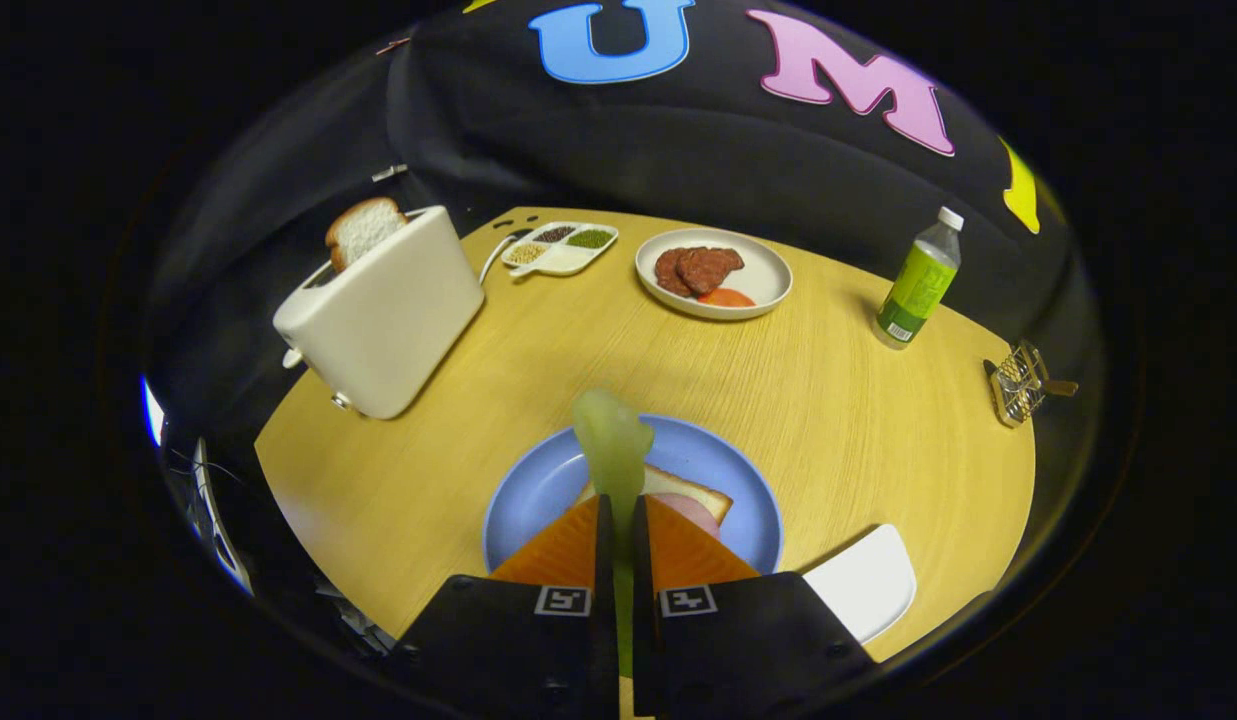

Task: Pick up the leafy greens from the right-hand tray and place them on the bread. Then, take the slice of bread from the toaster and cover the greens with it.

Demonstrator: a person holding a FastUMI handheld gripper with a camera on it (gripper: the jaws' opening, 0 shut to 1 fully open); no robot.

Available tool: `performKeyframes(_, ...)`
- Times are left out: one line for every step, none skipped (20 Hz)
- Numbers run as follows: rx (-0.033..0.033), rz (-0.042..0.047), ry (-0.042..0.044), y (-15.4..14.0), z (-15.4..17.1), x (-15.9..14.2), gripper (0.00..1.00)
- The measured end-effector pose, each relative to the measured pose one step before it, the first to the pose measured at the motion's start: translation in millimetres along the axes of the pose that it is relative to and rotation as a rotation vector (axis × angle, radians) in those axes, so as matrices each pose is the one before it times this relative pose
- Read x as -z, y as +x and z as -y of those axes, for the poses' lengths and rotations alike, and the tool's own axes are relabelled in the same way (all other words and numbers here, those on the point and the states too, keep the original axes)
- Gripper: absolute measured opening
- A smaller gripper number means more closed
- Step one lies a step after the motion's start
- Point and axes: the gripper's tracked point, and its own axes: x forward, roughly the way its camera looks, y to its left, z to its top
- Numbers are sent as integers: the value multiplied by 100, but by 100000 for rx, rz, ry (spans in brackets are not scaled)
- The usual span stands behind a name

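1. Gripper view: wooden worktop (828, 400) before a dark cloth wall.
2. Claw (623, 515) clenched on the leafy greens (613, 445), held above the bread (693, 490) on the blue plate (538, 490); placing remains undone.
3. Second slice (363, 228) waits in the toaster (388, 315), untouched.
4. Meat plate (763, 275), bottle (918, 280) and white tray (868, 580) stand clear of the path.

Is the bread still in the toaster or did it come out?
In. The bread slice pokes up from the slot of the toaster, while the tongs are shut on the leafy greens over the blue plate.
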Motion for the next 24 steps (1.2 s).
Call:
performKeyframes(945, -1086, -697, 567, 7, 201, 11)
performKeyframes(318, -988, -184, 355, -93, 284, 13)
performKeyframes(-91, -399, 338, 272, -163, 70, 17)
performKeyframes(439, -226, 195, 68, 7, 76, 21)
performKeyframes(1540, -76, -104, 18, 245, 25, 22)
performKeyframes(531, -348, 166, 128, 28, 103, 24)
performKeyframes(587, -347, 424, 113, -36, 141, 34)
performKeyframes(245, -709, -167, -39, -29, 290, 41)
performKeyframes(-323, -234, -326, -66, -57, 135, 56)
performKeyframes(-38, 167, -353, -79, -83, 80, 64)
performKeyframes(-687, 621, -75, -236, -120, -151, 90)
performKeyframes(-146, 1137, -110, -302, -125, -111, 100)
performKeyframes(-144, 1357, -94, -322, 4, -293, 100)
performKeyframes(460, 1597, 99, -472, 193, -282, 100)
performKeyframes(73, 1038, 354, -351, 125, -274, 100)
performKeyframes(8, 900, 502, -449, -26, -202, 100)
performKeyframes(-95, 1204, 419, -450, 41, -357, 100)
performKeyframes(-331, 1684, 348, -541, -37, -420, 100)
performKeyframes(-217, 2001, 348, -534, -69, -634, 100)
performKeyframes(-343, 1443, 724, -565, -213, -536, 100)
performKeyframes(-198, 384, 1710, -532, -294, -410, 100)
performKeyframes(-516, 995, 2010, -686, -489, -545, 100)
performKeyframes(-1188, 2357, 1638, -560, -775, -973, 100)
performKeyframes(-1101, 2819, 880, -541, -779, -1137, 100)
